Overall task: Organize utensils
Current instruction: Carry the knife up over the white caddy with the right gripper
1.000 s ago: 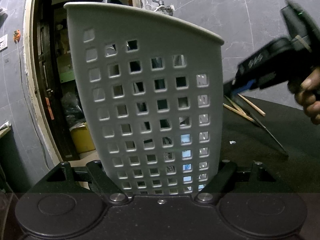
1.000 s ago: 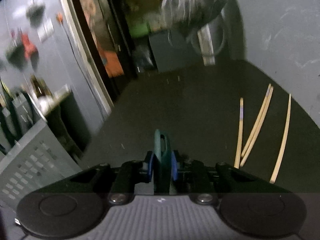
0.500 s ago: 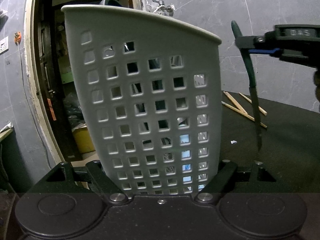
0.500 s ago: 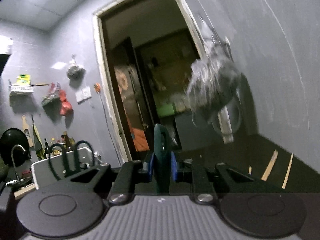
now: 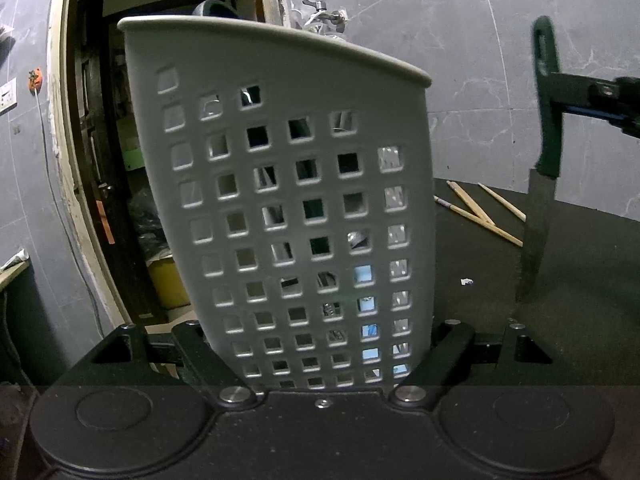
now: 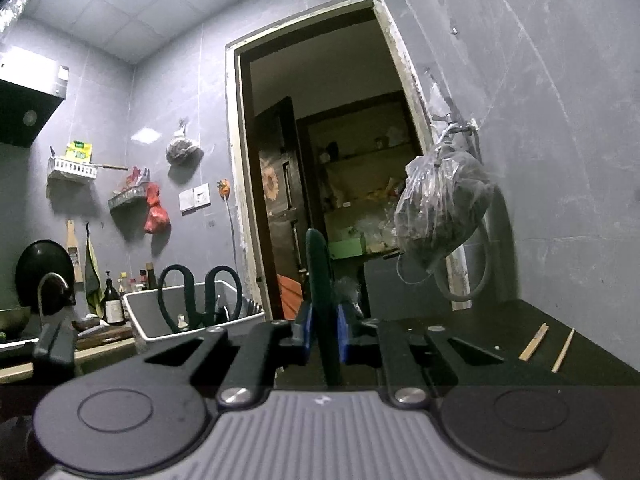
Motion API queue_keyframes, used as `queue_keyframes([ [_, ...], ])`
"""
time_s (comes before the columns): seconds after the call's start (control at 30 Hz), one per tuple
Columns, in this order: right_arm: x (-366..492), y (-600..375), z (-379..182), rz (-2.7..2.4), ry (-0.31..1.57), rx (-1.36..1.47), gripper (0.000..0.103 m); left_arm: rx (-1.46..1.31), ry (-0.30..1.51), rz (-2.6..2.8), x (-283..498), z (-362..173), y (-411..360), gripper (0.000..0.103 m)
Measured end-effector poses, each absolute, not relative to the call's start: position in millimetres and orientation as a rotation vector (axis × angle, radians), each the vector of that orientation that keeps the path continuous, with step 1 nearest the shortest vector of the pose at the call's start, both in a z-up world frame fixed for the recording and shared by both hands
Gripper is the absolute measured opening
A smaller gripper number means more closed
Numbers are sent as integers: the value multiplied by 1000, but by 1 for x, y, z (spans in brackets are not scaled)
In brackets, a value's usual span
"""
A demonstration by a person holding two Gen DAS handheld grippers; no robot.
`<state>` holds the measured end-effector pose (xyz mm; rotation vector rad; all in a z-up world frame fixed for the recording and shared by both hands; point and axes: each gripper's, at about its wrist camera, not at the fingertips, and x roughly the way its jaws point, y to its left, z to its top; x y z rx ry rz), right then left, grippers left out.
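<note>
The grey perforated utensil basket (image 5: pixel 296 216) is clamped upright between the jaws of the left gripper (image 5: pixel 320 356). To its right, a green-handled knife (image 5: pixel 542 152) is pinched by the closing right gripper (image 6: pixel 323 330), blade down above the dark counter (image 5: pixel 580 280). Chopsticks (image 5: pixel 476 216) are seen lying on the counter behind the basket.

The right gripper (image 6: pixel 323 330) has just been closing its blue-padded jaws on a knife's dark green handle (image 6: pixel 320 280), which rises upright between them. Left of the jaws, black scissors (image 6: pixel 198 296) stand in a grey utensil basket (image 6: pixel 192 330). Right of them, what appear to be wooden chopsticks (image 6: pixel 548 344) lie on the dark counter (image 6: pixel 500 332).
</note>
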<state>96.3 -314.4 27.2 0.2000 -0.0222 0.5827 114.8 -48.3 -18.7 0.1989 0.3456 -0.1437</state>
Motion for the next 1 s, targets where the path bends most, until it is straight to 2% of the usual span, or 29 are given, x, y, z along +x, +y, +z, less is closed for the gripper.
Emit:
queue_keyframes([
  [0.3,89,-325,22,526,17,207,18,200,344,-147,113,-18,-49,82],
  [0.43,91,-323,19,495,47,205,14,198,343,-151,112,-18,-49,82],
  [0.6,93,-316,24,483,52,188,14,196,346,-151,113,-18,-48,82],
  [1.0,91,-276,105,540,-53,114,13,187,356,-157,119,-19,-43,82],
])
